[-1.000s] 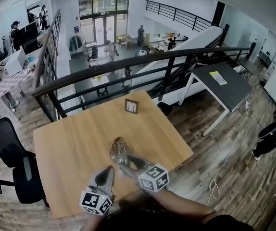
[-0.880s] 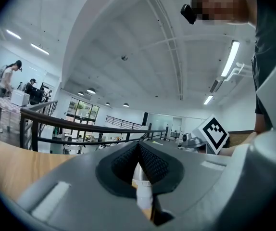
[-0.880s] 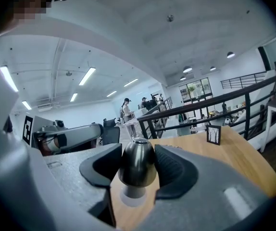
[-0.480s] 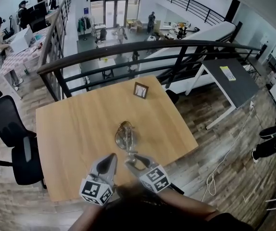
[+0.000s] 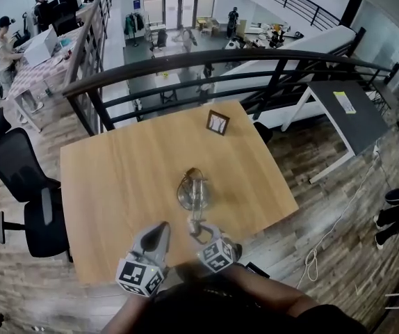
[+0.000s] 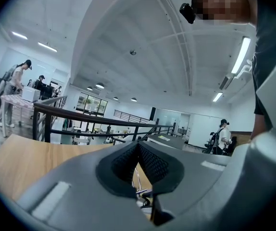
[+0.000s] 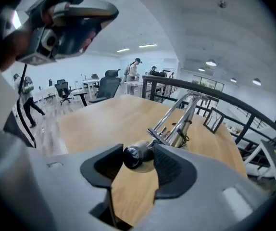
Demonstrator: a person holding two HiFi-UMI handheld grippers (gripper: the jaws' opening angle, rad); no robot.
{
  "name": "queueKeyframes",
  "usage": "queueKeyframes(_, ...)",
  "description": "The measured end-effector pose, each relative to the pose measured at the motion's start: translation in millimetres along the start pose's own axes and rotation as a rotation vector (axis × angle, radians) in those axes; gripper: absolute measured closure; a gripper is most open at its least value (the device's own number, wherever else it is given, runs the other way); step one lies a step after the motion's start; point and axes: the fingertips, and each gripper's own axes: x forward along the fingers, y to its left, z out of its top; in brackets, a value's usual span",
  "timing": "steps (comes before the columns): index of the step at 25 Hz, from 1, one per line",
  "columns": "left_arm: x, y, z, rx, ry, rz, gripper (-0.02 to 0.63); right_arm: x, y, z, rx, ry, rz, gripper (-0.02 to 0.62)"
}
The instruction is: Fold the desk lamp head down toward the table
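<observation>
The jaws of your right gripper (image 7: pixel 139 154) are closing on the silver cylindrical lamp head (image 7: pixel 134 158), pads touching it, low toward the near edge of the pale wooden bench (image 5: pixel 116 179). The lamp's round chrome base (image 5: pixel 185 195) stands mid-bench (arm slanting toward you). Your left gripper (image 5: pixel 160 228) hovers alongside, jaws together.

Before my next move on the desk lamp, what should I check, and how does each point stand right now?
1. Hold of the right gripper on the desk lamp's cylindrical end: ok, it sits between the pads, touching both.
2. Right jaws settled: not ok, they are closing.
3. The left gripper out of the way: ok, shut, empty, off the lamp.
4. The picture frame apart from the lamp: ok, it stands near the far edge of the table.
5. Cylindrical end down on the table: cannot tell.
</observation>
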Motion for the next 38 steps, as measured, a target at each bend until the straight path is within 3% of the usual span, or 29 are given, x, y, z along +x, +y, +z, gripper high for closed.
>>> queueKeyframes(9, -10, 17, -4, 0.004, 0.012, 0.048, 0.604, 47, -15, -23, -0.086, 0.046, -0.070, 0.397)
queueKeyframes(17, -8, 10, 1, 0.007, -0.002, 0.040, 0.604, 40, -18, -14, -0.057, 0.018, -0.060, 0.403)
queueKeyframes(22, -3, 3, 8, 0.014, -0.025, 0.019, 0.604, 5, -17, 36, 0.028, -0.083, -0.018, 0.431)
queueKeyframes(28, 12, -15, 32, 0.039, -0.070, -0.025, 0.604, -68, -28, 132, 0.139, -0.311, 0.030, 0.591)
queueKeyframes(33, 24, -24, 39, 0.058, -0.098, -0.049, 0.604, -119, -36, 182, 0.127, -0.464, 0.035, 0.593)
queueKeyframes(38, 36, -30, 43, 0.072, -0.112, -0.027, 0.604, -136, -46, 194, 0.116, -0.515, 0.068, 0.592)
